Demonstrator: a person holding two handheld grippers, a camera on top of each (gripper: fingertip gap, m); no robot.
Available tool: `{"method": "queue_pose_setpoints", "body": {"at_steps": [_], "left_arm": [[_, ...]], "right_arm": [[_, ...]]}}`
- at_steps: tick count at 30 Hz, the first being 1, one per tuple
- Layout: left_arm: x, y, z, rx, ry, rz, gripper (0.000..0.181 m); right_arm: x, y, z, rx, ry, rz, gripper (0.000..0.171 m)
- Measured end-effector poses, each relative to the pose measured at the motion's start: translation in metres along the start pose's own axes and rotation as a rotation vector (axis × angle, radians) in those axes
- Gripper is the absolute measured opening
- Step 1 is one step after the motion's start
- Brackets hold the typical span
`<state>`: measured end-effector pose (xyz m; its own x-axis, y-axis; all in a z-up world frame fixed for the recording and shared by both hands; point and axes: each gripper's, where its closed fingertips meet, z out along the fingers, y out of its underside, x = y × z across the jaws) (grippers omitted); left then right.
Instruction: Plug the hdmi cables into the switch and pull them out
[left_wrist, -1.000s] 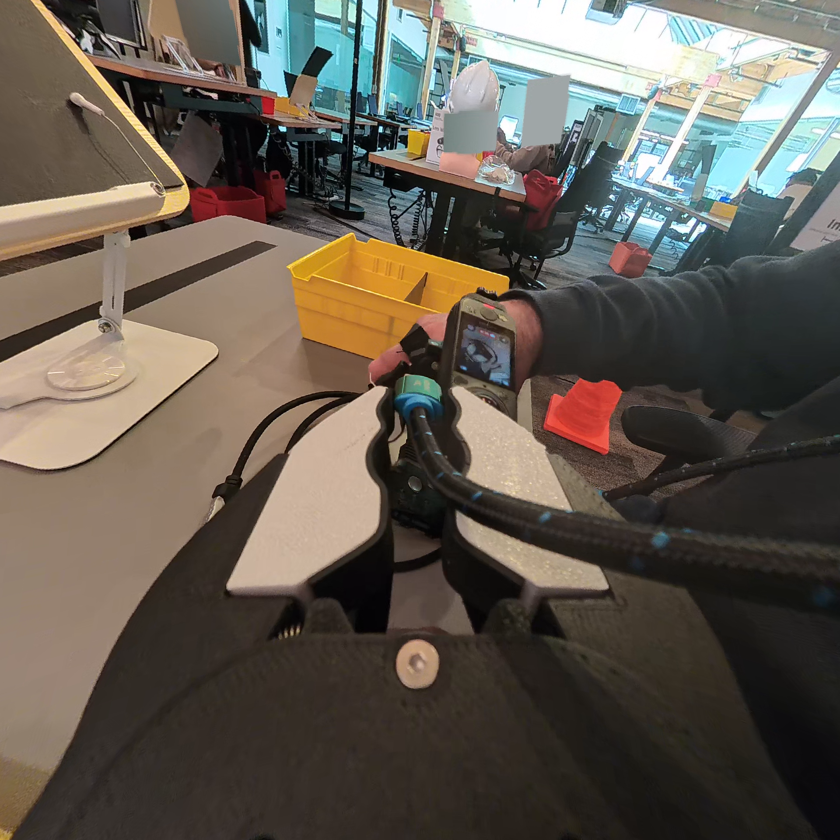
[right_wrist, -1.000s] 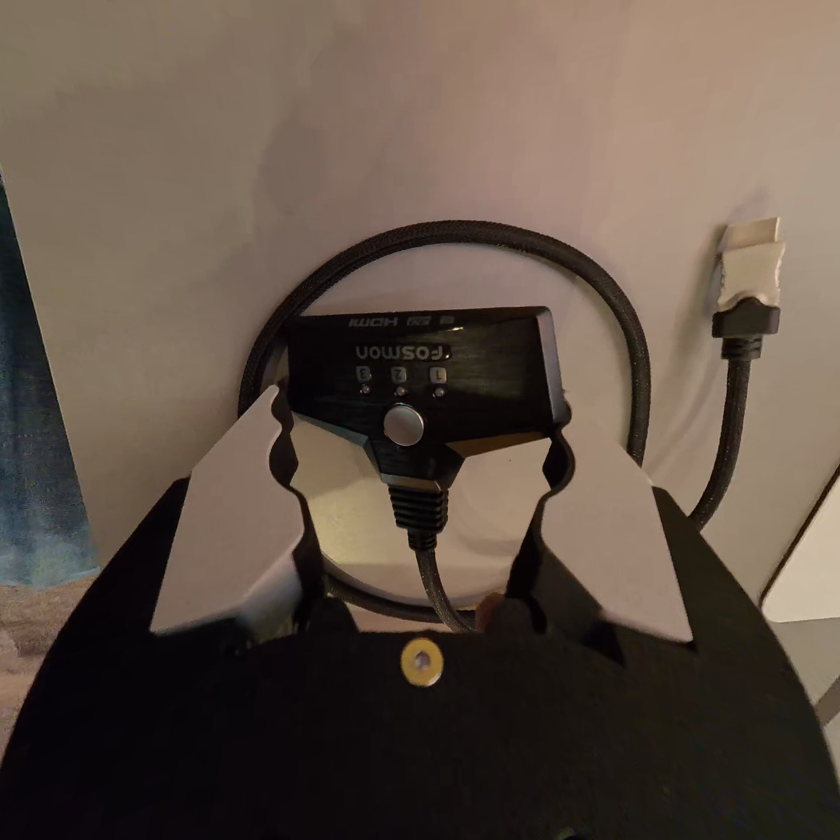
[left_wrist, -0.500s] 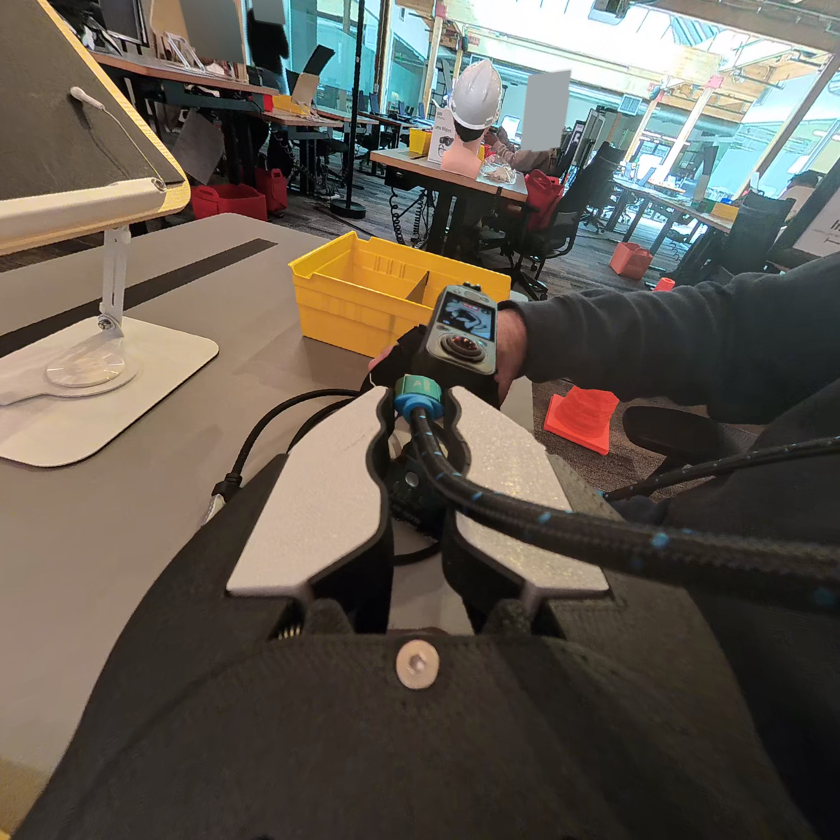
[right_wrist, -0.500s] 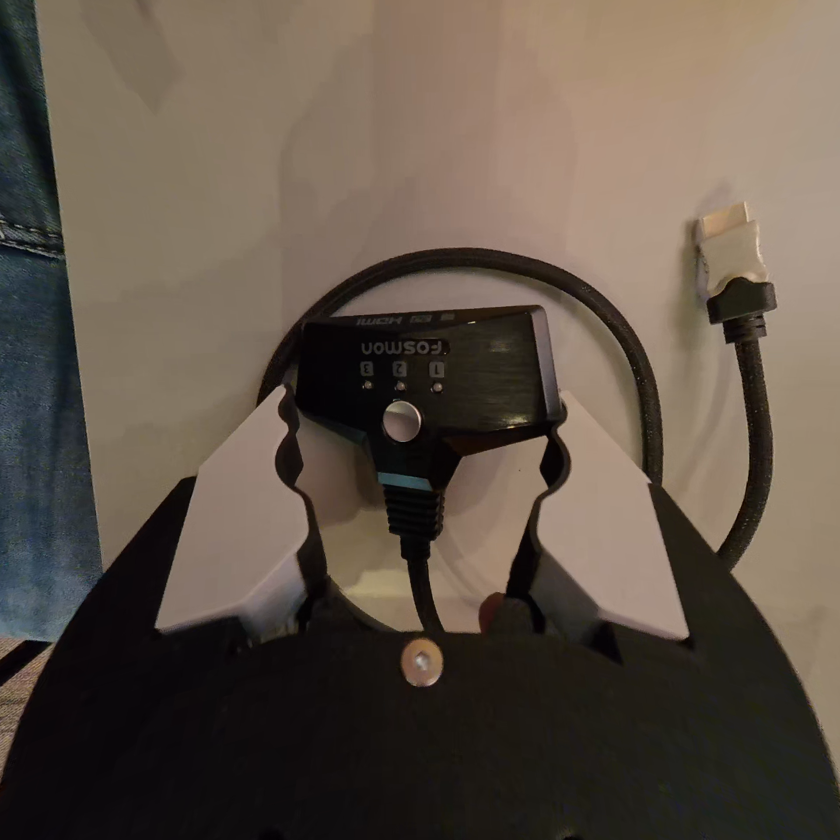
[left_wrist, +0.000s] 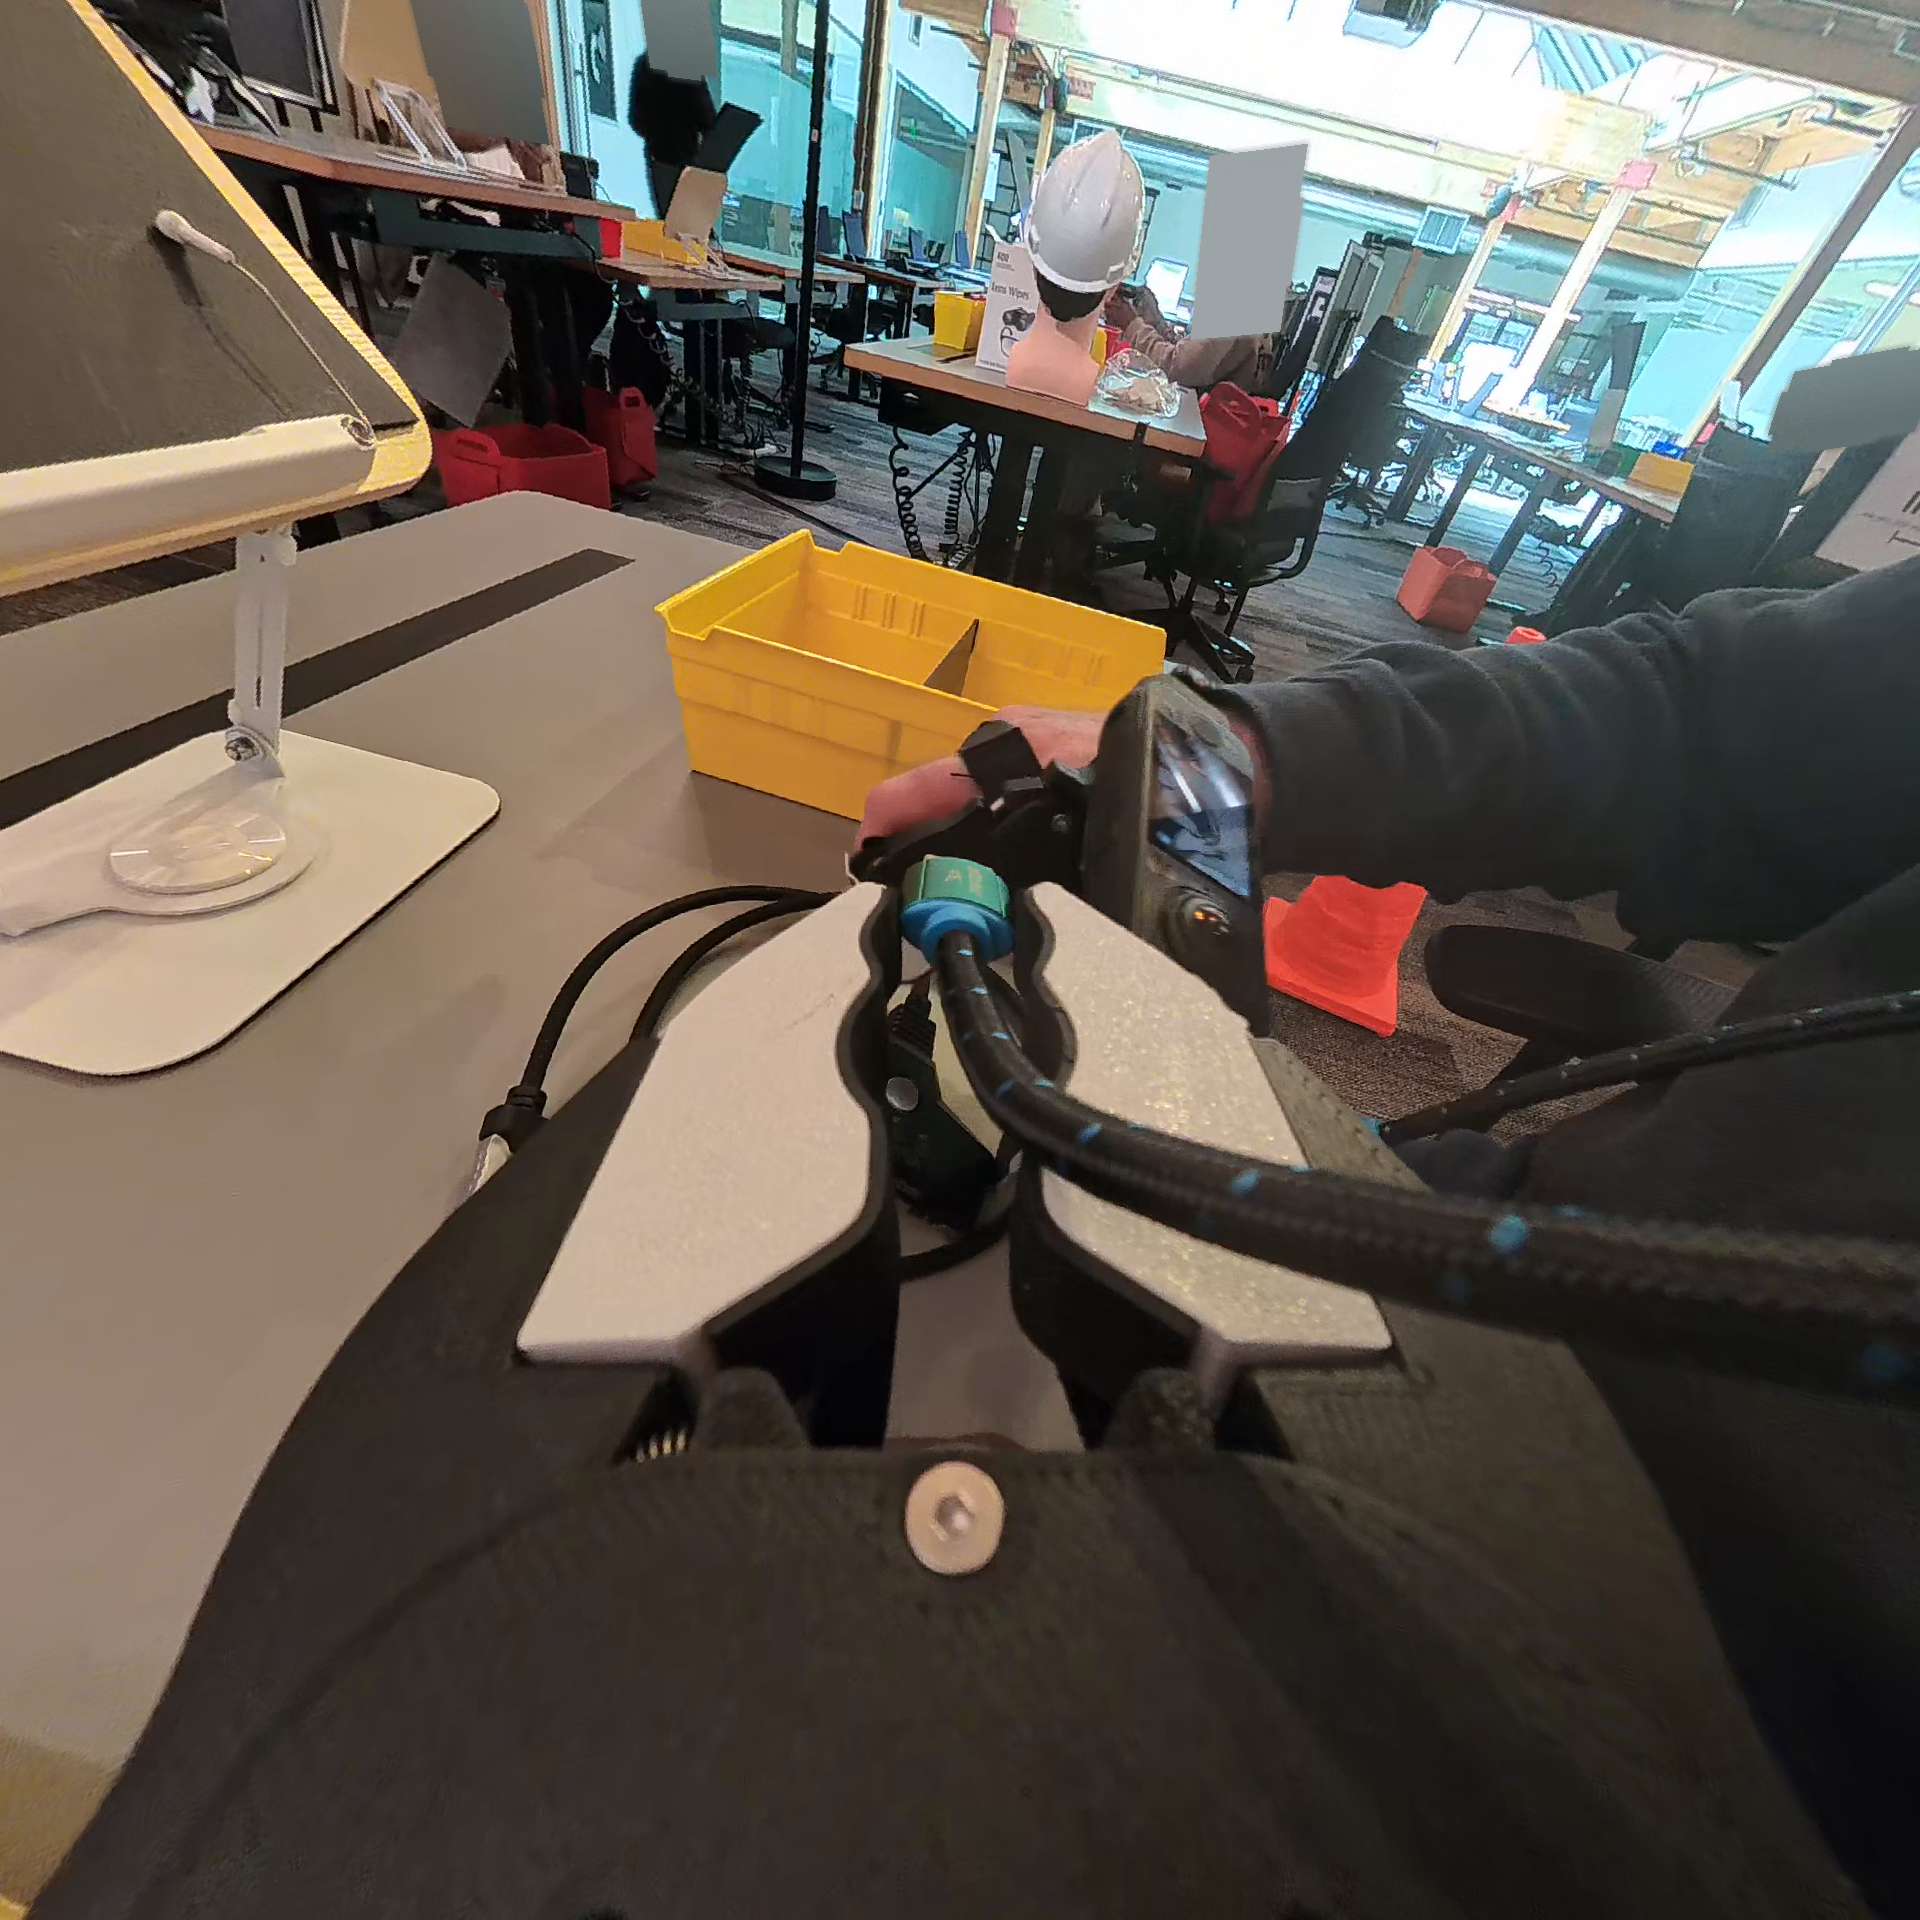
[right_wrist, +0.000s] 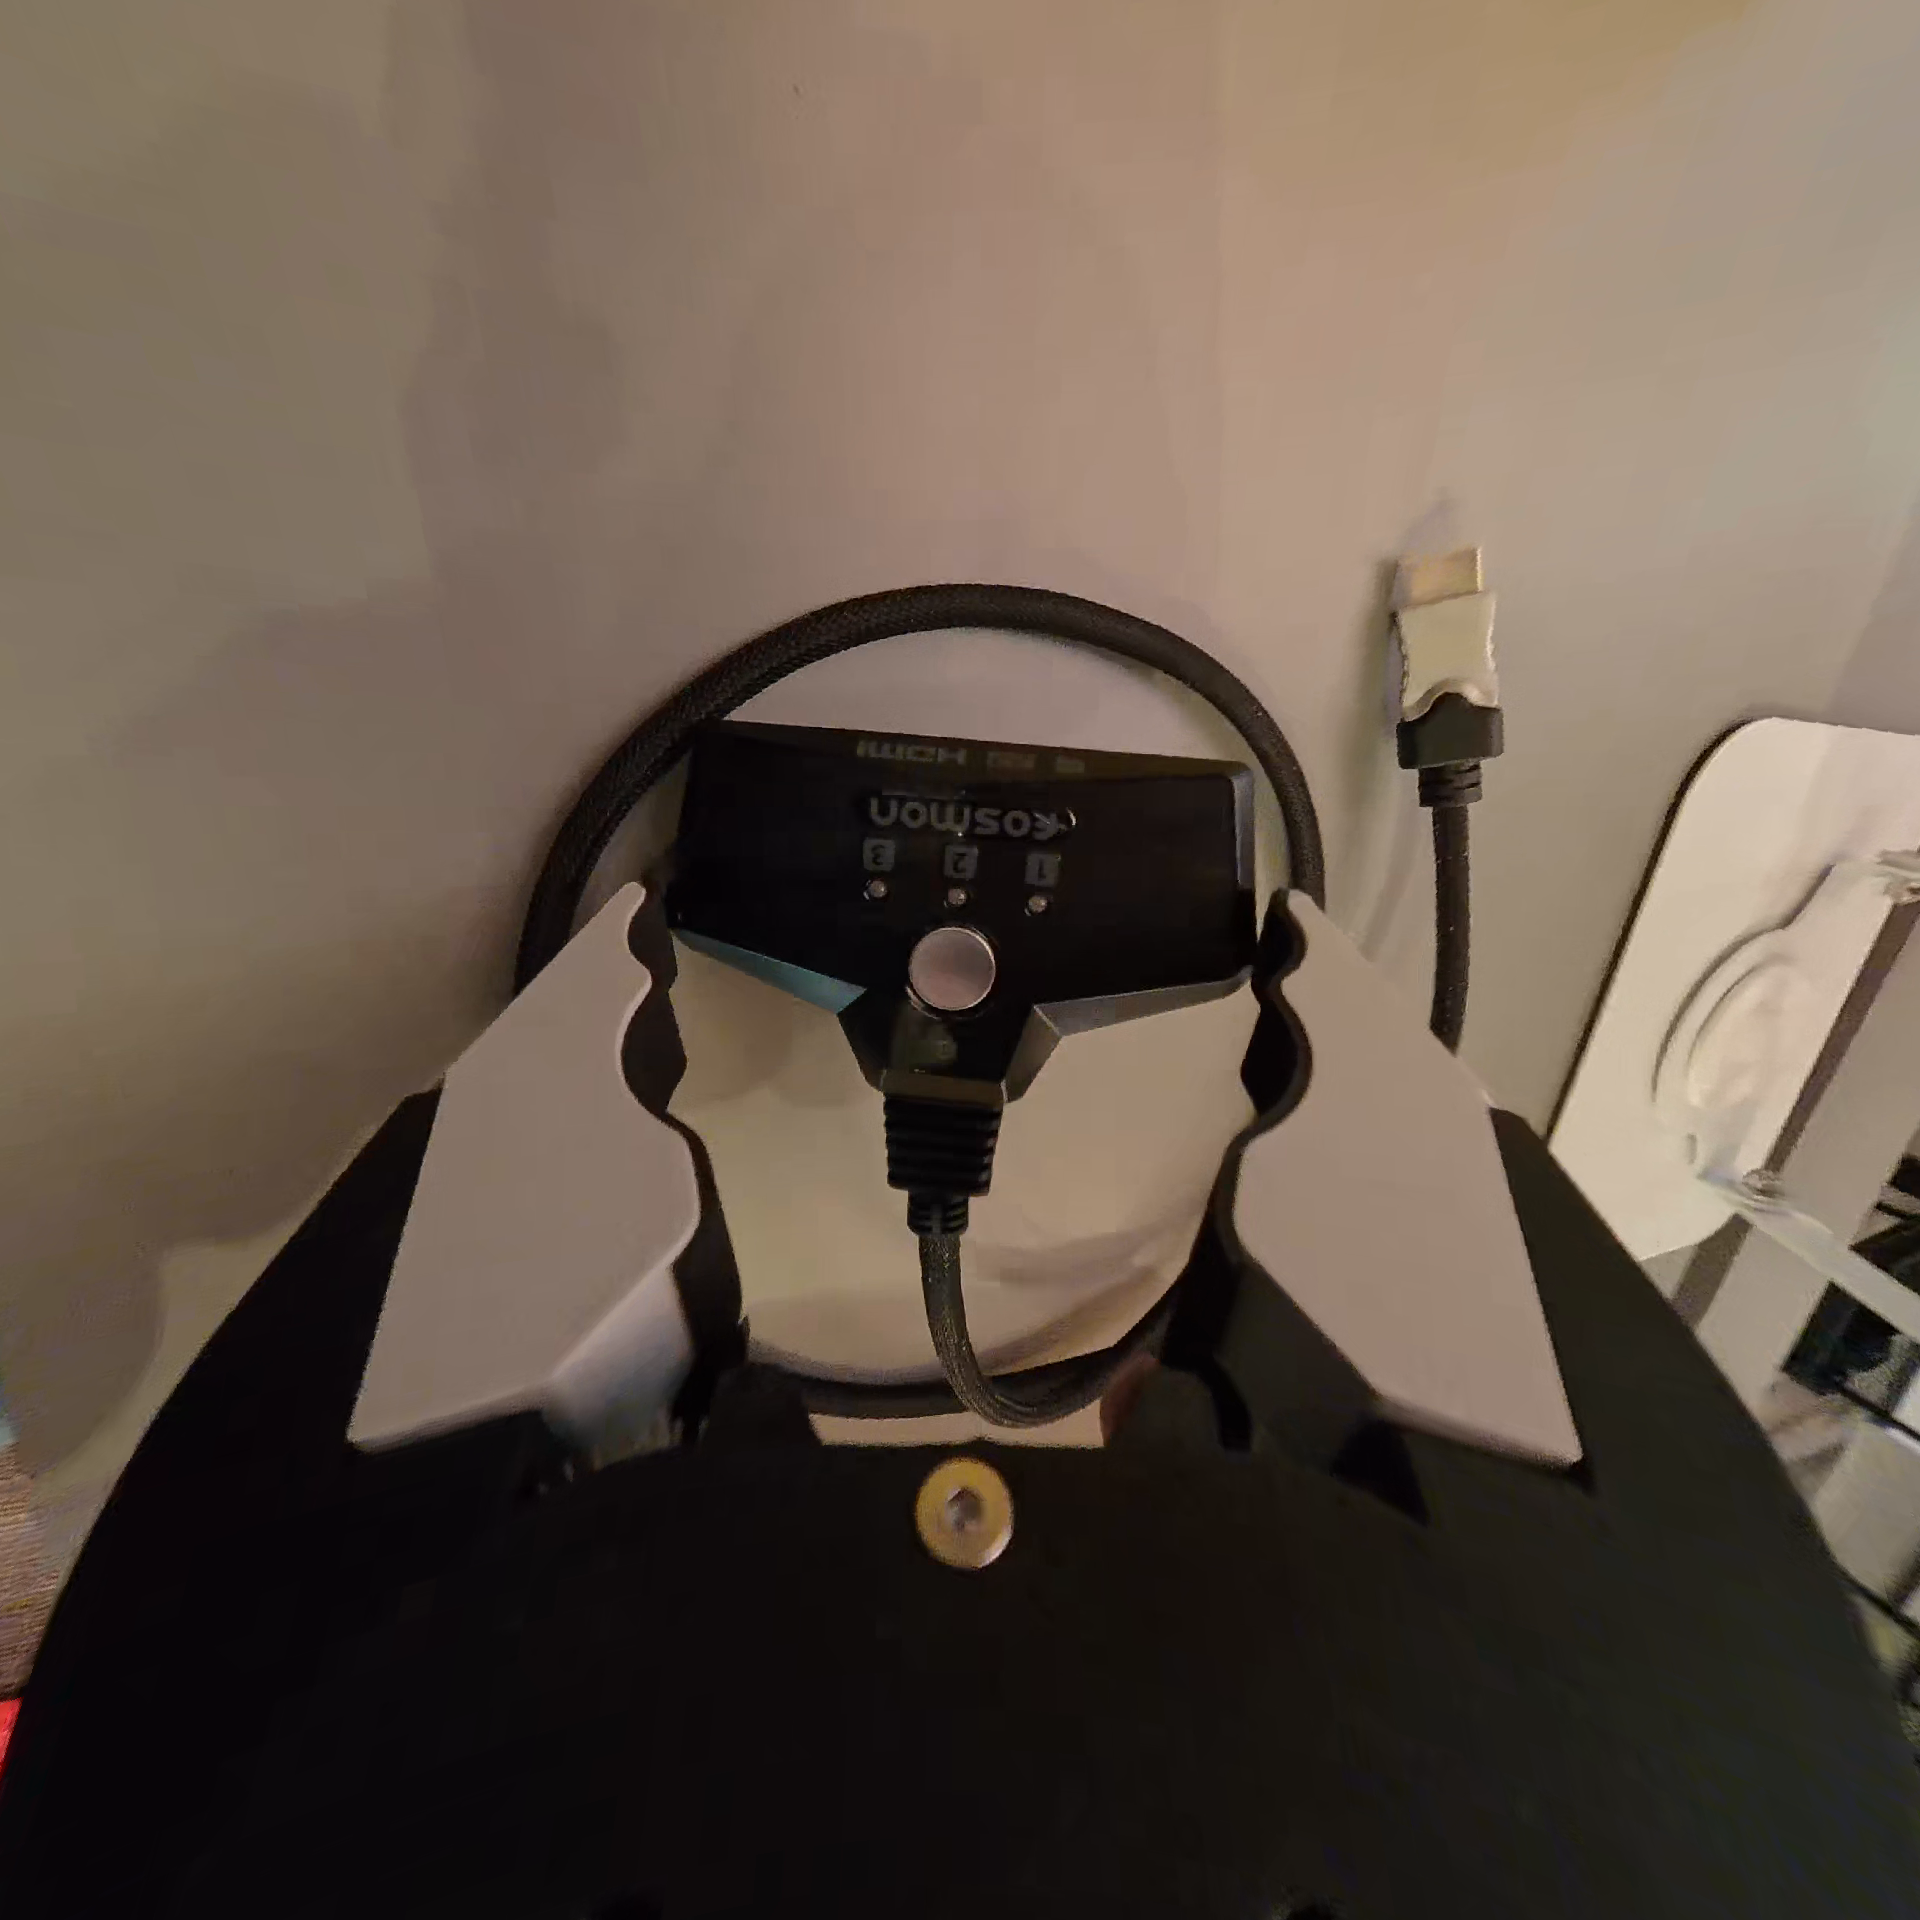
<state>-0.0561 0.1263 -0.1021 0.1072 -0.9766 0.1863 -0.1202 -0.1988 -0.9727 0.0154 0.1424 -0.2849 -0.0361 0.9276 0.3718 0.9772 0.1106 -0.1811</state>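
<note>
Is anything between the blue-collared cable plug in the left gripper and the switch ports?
Cannot tell. The left gripper is shut on the blue-collared braided cable plug. The right gripper clamps the black HDMI switch box; its far port edge shows nothing inserted.

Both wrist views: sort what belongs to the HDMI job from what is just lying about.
Job:
- HDMI switch, between the right gripper jaws
- blue-flecked cable plug, clamped in the left gripper
- loose silver-tipped plug on the table

Lying about:
- yellow bin
- white stand
- orange cone
</note>
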Motion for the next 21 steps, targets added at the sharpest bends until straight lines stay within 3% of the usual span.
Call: {"method": "queue_pose_setpoints", "body": {"at_steps": [9, 16, 21], "left_arm": [[0.0, -0.002, -0.002, 0.004, -0.003, 0.001, 0.02], [-0.002, 0.001, 0.0, -0.001, -0.003, -0.006, 0.02], [-0.001, 0.003, 0.001, -0.005, 0.001, -0.007, 0.02]], "right_arm": [[-0.002, 0.004, 0.006, 0.132, -0.189, 0.23, 0.109], [-0.001, -0.002, -0.013, 0.283, -0.361, 0.318, 0.108], [-0.005, 0.012, 0.001, 0.185, -0.374, 0.303, 0.109]]}}
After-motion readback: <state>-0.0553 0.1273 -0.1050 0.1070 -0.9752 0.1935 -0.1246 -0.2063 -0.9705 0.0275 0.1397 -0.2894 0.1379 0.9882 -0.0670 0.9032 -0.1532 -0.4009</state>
